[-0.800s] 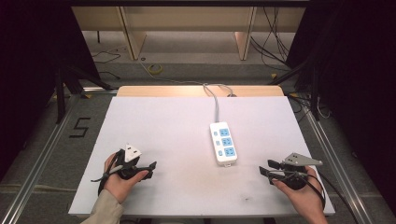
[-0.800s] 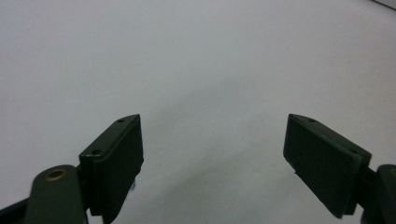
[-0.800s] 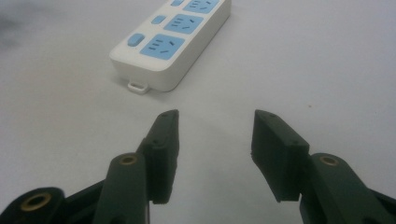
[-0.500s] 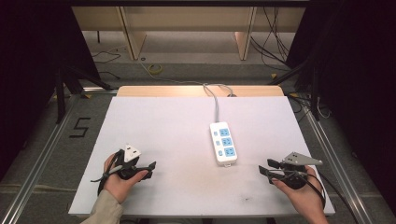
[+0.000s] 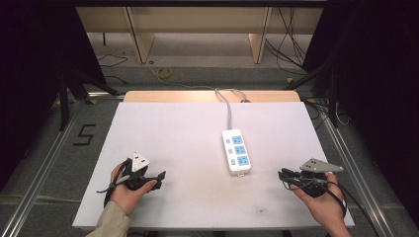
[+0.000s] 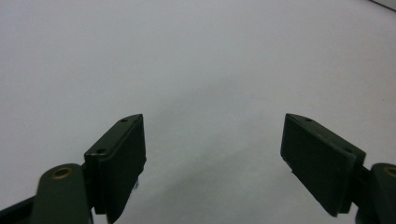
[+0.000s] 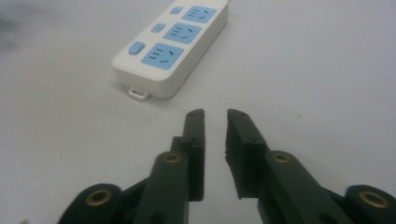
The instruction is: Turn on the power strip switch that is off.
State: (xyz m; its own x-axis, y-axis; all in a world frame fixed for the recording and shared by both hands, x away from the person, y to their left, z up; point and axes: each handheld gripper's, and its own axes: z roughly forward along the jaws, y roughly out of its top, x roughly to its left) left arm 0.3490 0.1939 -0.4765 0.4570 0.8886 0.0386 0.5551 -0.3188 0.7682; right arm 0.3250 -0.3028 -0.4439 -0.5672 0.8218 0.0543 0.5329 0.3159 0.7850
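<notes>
A white power strip (image 5: 235,150) with three blue sockets lies right of the table's middle, and its grey cable (image 5: 228,106) runs off the far edge. My left gripper (image 5: 160,178) rests at the front left in a person's hand. Its jaws stand wide open over bare tabletop (image 6: 213,121). At the front right, my right gripper (image 5: 282,175) points left toward the strip. Its jaws (image 7: 215,115) are nearly together with a narrow gap and nothing between them. The power strip (image 7: 175,44) lies just ahead of them, apart from the tips.
The white table (image 5: 173,128) has a wooden strip along its far edge. Metal rails run along both sides on the floor, where a mark "5" (image 5: 85,134) sits at the left. Shelving legs and loose cables stand beyond the table.
</notes>
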